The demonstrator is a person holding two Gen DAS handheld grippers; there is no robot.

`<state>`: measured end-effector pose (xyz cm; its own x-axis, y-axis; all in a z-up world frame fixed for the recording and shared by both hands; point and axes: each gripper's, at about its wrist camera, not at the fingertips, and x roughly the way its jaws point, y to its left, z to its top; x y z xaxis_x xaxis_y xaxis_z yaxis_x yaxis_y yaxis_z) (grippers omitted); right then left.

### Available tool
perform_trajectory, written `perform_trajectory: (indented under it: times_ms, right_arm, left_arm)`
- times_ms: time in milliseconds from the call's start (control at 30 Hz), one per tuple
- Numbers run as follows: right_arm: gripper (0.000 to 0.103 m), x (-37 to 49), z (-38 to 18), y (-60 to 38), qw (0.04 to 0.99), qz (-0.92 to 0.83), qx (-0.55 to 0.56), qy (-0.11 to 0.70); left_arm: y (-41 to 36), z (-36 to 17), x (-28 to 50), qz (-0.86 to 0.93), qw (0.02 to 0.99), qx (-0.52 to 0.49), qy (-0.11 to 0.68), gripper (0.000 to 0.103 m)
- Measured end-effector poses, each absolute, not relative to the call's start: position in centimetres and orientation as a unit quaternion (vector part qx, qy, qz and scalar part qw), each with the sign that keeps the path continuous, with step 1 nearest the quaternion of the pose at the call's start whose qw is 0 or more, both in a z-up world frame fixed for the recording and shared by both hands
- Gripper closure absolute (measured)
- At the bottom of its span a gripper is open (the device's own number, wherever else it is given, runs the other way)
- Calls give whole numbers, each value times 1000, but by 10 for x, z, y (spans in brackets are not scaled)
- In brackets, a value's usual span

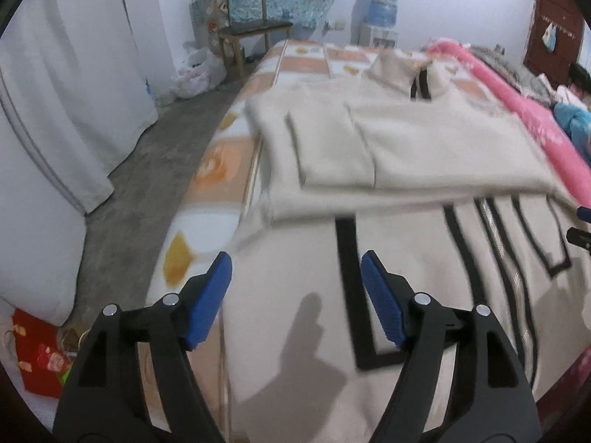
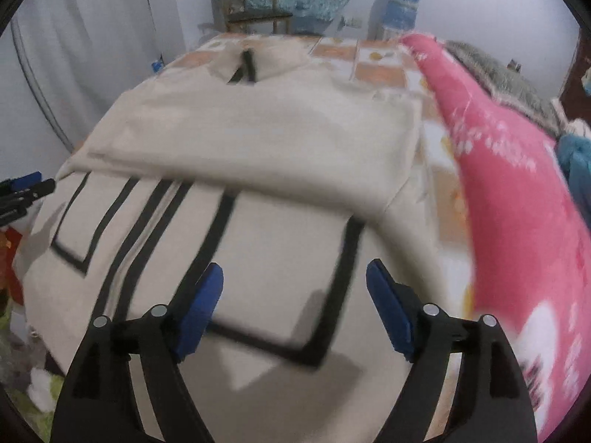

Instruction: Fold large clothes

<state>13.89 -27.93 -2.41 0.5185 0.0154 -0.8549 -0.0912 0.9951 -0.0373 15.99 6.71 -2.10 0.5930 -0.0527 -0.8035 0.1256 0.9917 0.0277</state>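
Note:
A large cream garment [image 1: 424, 147] with black stripes lies spread on the bed, its sleeves folded in over the body. The same garment [image 2: 258, 140] fills the right wrist view, collar at the far end. My left gripper [image 1: 295, 262] hangs open above the garment's near left part, nothing between its blue pads. My right gripper [image 2: 294, 271] is open too, over the striped near part with a black rectangle under it. The left gripper's tips [image 2: 26, 184] show at the left edge of the right wrist view.
The bed has an orange and white patterned sheet [image 1: 218, 162]. A rolled pink blanket [image 2: 517, 184] lies along the garment's right side. A wooden chair [image 1: 247, 29] and a water dispenser [image 1: 382, 14] stand beyond the bed. White curtains [image 1: 74, 92] hang left, over bare concrete floor [image 1: 155, 184].

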Motion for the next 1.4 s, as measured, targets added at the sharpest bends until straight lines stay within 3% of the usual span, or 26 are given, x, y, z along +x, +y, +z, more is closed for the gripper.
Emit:
perform_trajectory:
  times_ms: [233, 633, 1100, 1400]
  right_arm:
    - [15, 116, -67, -248, 867, 5, -57, 496]
    - [7, 114, -70, -236, 869, -15, -36, 493]
    - [6, 106, -72, -237, 881, -14, -31, 472]
    - [6, 104, -71, -239, 884, -4, -32, 467]
  left_arm:
    - [65, -52, 135, -22, 888, 73, 454, 17]
    - [76, -58, 138, -3, 884, 28, 467, 7]
    - [107, -33, 42, -8, 907, 13, 420, 9]
    - [121, -60, -8, -61, 881, -70, 463, 32]
